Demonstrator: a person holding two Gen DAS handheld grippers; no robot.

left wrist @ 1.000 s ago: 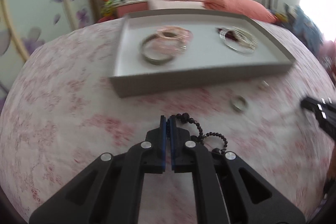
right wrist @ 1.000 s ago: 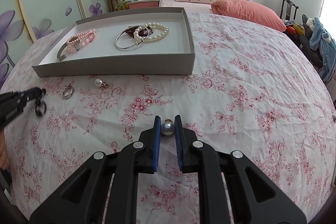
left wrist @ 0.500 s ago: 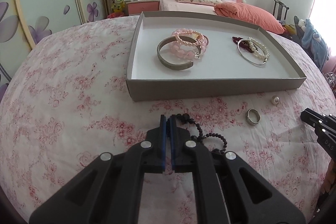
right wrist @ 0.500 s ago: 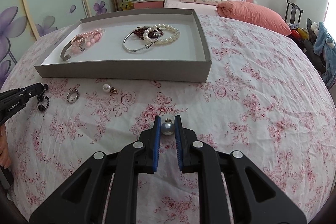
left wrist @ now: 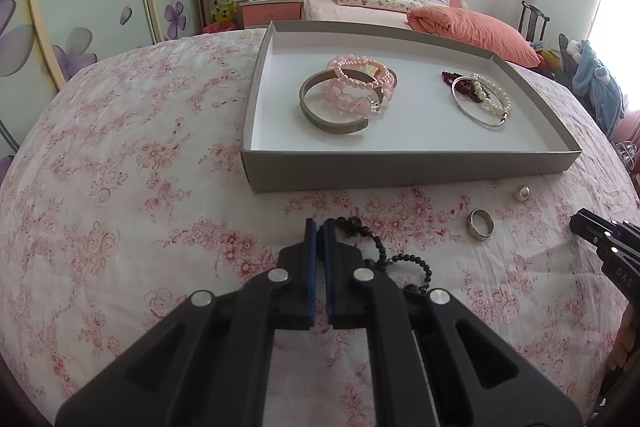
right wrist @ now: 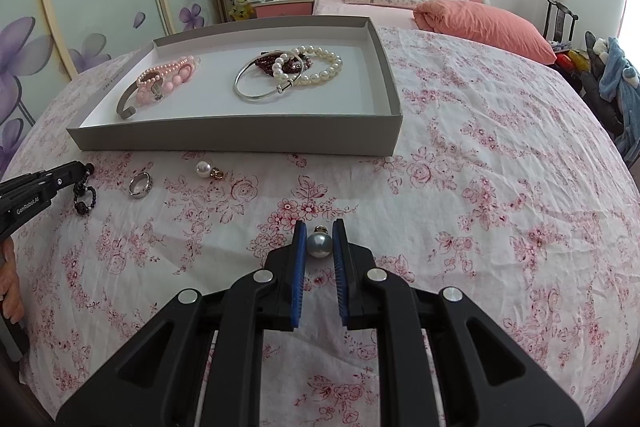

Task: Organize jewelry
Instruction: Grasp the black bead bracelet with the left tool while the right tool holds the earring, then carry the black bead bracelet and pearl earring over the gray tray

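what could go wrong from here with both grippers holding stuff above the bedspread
1. The grey pearl earring is round and smooth, pinched only at its sides by the right gripper; it may squirt out on the way to the tray.
2. The black bead string dangles loose from the left gripper and could snag the tray's front wall.
3. The silver ring and white pearl earring lie below the carry paths and might get knocked.

Both tools angle downward: left tool [left wrist: 320, 227] clamped, right tool [right wrist: 319, 227] gripping.
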